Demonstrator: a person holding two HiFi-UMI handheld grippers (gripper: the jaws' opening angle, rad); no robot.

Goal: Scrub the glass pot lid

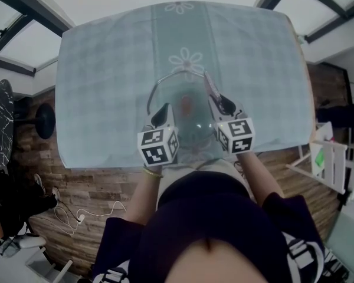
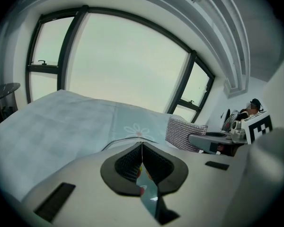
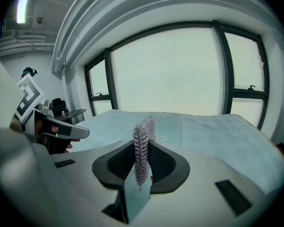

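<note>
I am gripping the thin metal rim of the round glass pot lid [image 1: 183,93] in the fully closed jaws of the left gripper [image 2: 142,150], above the checked-cloth desk [image 1: 106,69]. The jaws of the right gripper [image 3: 143,161] are clamping a silvery woven-mesh scrubber [image 3: 143,134] upright, near the lid's right rim.

Table [image 1: 106,69]: pale blue checked cloth, daisy print.
Floor [image 1: 94,187]: brown planks; white cable [image 1: 76,214] lying off the table's near left corner.
Windows [image 2: 128,56]: large, dark frames, flat pale daylight.
Ceiling [image 3: 85,13]: white, curved; one tube lamp [image 3: 23,4].
Black round stand [image 1: 45,121] off the left edge; white rack [image 1: 330,164] off the right.
</note>
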